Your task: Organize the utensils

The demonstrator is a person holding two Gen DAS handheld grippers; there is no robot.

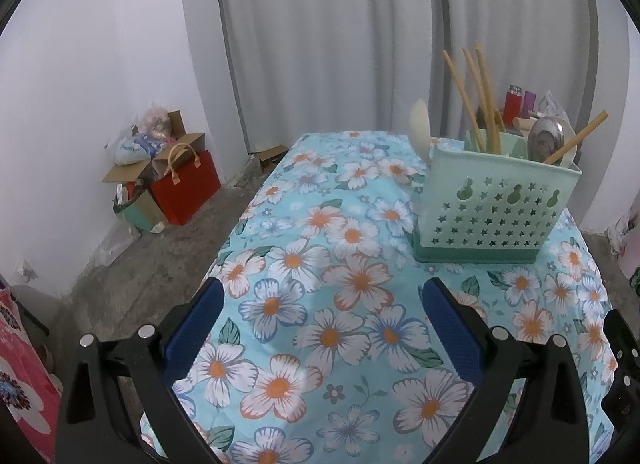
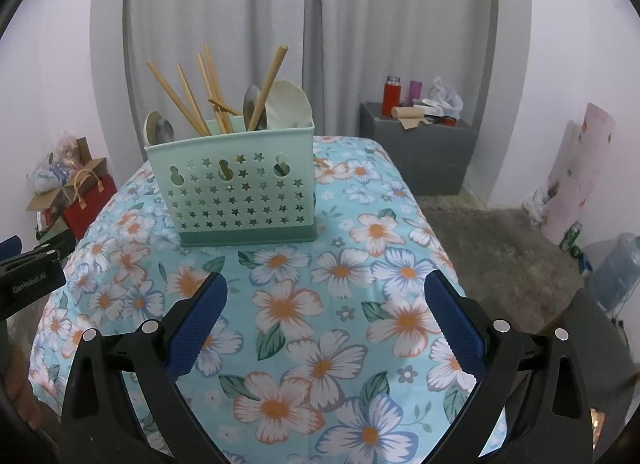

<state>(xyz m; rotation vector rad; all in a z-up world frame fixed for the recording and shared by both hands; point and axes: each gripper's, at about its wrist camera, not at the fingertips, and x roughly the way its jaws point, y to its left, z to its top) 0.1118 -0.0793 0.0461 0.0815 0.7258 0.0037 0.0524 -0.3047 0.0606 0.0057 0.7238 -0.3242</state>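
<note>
A pale green utensil caddy [image 1: 496, 204] with star holes stands on the floral tablecloth [image 1: 320, 304], at the right in the left wrist view and centre-left in the right wrist view [image 2: 236, 192]. It holds several wooden chopsticks [image 2: 192, 100], metal spoons [image 2: 252, 104] and a cream ladle [image 2: 288, 104]. My left gripper [image 1: 322, 296] is open and empty, hovering over the cloth in front of the caddy. My right gripper [image 2: 326, 292] is open and empty, also in front of the caddy. The left gripper's body shows at the left edge [image 2: 28, 280].
A grey box [image 2: 416, 144] with a red flask and clutter stands behind the table at the right. Bags and cardboard boxes [image 1: 168, 176] sit on the floor at the far left. A water jug [image 2: 616, 272] stands on the floor at the right. Curtains hang behind.
</note>
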